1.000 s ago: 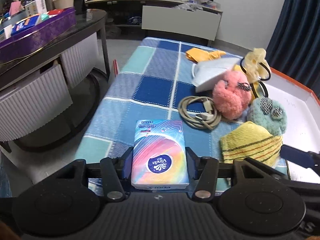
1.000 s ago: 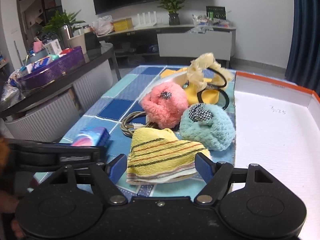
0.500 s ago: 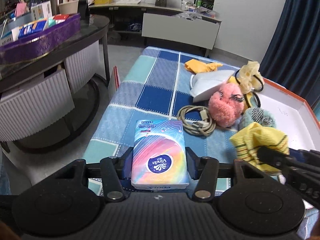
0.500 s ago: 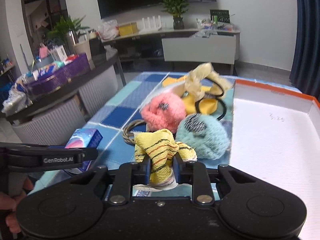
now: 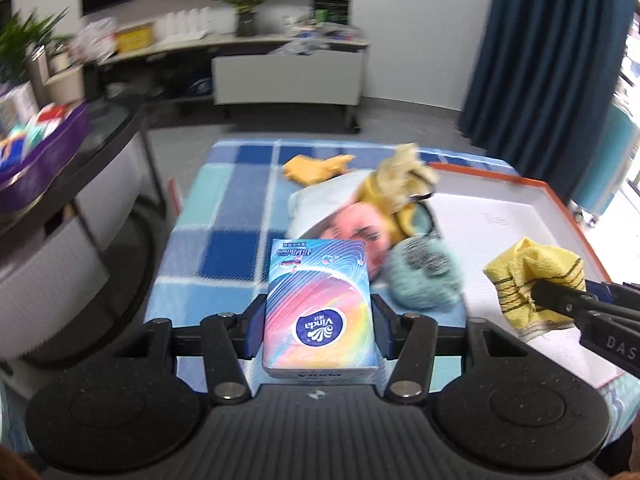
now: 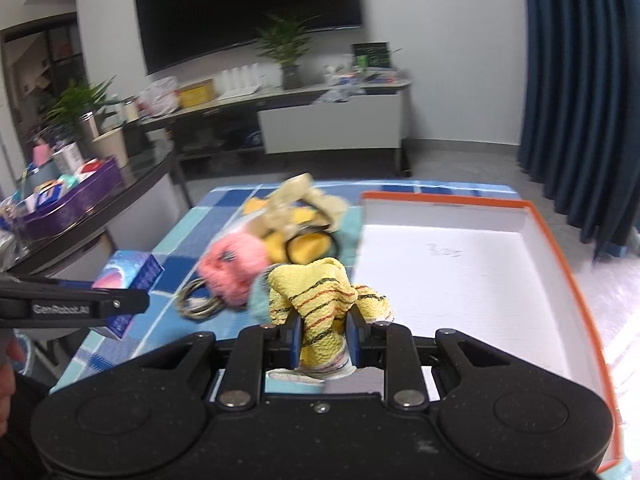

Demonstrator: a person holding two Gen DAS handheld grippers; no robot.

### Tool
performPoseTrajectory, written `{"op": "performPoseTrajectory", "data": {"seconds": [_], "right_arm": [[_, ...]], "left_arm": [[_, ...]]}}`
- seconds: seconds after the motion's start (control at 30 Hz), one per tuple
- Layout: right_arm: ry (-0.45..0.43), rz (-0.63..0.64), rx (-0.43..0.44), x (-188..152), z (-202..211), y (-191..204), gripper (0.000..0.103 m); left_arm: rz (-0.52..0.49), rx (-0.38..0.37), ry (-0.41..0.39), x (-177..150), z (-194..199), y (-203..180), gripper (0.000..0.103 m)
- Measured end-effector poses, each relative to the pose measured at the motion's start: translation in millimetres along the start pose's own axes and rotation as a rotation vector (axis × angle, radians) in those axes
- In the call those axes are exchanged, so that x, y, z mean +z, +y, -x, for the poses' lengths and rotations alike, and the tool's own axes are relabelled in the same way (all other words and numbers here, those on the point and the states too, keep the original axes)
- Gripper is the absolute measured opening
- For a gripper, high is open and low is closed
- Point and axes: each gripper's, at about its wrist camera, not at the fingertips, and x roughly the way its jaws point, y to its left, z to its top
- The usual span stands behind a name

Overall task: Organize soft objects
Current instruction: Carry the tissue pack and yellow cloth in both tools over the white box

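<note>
My left gripper (image 5: 318,320) is shut on a rainbow tissue pack (image 5: 318,296) and holds it above the blue checked tablecloth (image 5: 224,216). My right gripper (image 6: 323,336) is shut on a bunched yellow striped cloth (image 6: 320,296), lifted at the left edge of the white box with an orange rim (image 6: 440,199). In the left wrist view that cloth (image 5: 528,276) hangs over the box floor. A pink fluffy ball (image 6: 234,264), a teal fluffy ball (image 5: 424,276) and a cream scrunchie (image 5: 404,172) lie in a pile left of the box.
A coiled grey cable (image 6: 198,300), an orange cloth (image 5: 316,168) and a white mask (image 5: 320,200) lie with the pile. A dark round table with a purple tray (image 6: 68,200) stands to the left. Blue curtains (image 6: 580,100) hang on the right.
The right gripper closed on the yellow cloth, lifted it off the table and carried it right to the box. The left gripper rose and swung right with the tissue pack.
</note>
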Motion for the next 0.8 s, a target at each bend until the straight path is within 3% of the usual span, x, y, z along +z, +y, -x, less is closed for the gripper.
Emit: {"op": "performPoseTrajectory", "data": {"seconds": [0.47, 0.8], "right_arm": [[-0.057, -0.103, -0.137, 18.1, 21.6, -71.5, 0.028], [-0.041, -0.143, -0.172, 28.5, 11.4, -115.1, 0.028]], "left_arm": [[-0.056, -0.119, -0.037, 33.7, -16.8, -77.5, 0.053], [-0.108, -0.178, -0.017, 47.3, -45.6, -127.6, 0.053]]}}
